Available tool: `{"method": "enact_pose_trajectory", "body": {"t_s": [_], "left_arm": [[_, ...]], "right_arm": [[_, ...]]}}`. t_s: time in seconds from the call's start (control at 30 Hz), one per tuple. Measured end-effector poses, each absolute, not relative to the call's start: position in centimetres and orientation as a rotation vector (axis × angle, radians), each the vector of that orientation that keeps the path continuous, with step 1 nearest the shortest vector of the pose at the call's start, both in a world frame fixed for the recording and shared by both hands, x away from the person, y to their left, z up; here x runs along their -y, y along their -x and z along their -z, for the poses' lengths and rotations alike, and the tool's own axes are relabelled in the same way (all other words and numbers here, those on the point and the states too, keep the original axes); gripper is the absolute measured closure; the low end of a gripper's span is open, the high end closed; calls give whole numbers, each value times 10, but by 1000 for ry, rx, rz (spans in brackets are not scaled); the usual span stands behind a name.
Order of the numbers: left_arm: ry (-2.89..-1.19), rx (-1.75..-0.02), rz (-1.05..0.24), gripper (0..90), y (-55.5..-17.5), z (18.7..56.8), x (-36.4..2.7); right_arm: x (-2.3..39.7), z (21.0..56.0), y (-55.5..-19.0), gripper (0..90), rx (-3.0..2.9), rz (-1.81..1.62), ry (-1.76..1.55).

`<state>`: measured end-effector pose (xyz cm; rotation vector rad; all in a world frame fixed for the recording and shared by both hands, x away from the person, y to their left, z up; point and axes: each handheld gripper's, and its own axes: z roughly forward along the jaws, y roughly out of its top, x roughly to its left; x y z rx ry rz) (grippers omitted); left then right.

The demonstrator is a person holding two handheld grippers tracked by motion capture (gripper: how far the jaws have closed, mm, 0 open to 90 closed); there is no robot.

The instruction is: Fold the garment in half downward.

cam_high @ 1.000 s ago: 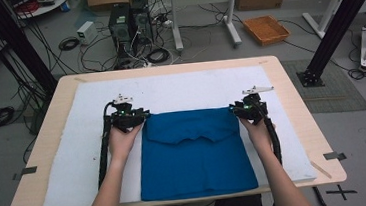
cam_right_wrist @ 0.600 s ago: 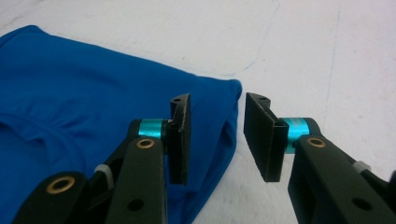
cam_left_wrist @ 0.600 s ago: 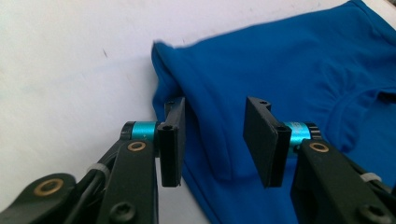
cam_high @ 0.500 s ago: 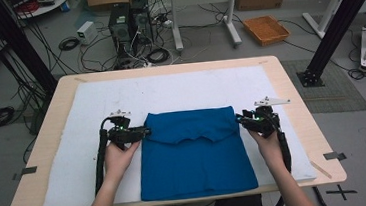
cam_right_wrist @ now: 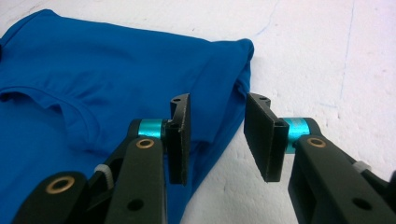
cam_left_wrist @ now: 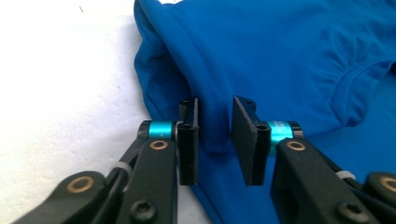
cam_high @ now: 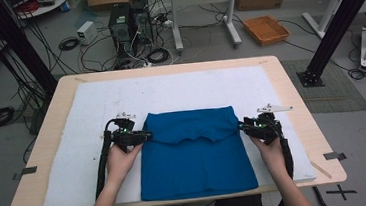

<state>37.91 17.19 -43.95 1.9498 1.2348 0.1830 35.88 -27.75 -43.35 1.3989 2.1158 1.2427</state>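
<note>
A blue shirt lies folded on the white mat, its top part turned down over the body. My left gripper is at the shirt's left edge, just below the turned-down part. Its jaws have just been closing, and the folded edge of the blue shirt sits between them with a gap still showing. My right gripper is at the shirt's right edge. It stands open, with the blue shirt's side edge reaching in by the left jaw.
The mat covers most of the wooden table, with bare white mat on both sides of the shirt and behind it. The person's forearms come in from the near edge. Cables, computer cases and an orange tray lie on the floor beyond.
Both grippers have moved from the shirt's top corners toward the person, down along its side edges. The left jaws stand narrower than before. The shirt has not shifted.
</note>
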Motion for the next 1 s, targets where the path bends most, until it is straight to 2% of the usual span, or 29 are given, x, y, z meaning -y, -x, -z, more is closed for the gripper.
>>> {"method": "enact_pose_trajectory", "body": {"t_s": [0.23, 0.43, 0.57, 0.63, 1.0], "left_arm": [[-1983, -1195, -226, 838, -376, 437, -169], [-1997, -1156, -264, 852, -374, 434, -168], [-1991, -1147, -265, 851, -374, 431, -169], [-1988, -1129, -281, 851, -373, 430, -169], [-1992, -1089, -304, 851, -366, 420, -171]], "right_arm": [[277, 435, -357, 619, -2125, -1257, -1427], [268, 440, -362, 610, -2152, -1223, -1454], [265, 444, -367, 817, -2181, -1207, -1445], [264, 441, -364, 864, -2174, -1220, -1412], [267, 431, -357, 885, -2158, -1269, -1385]]}}
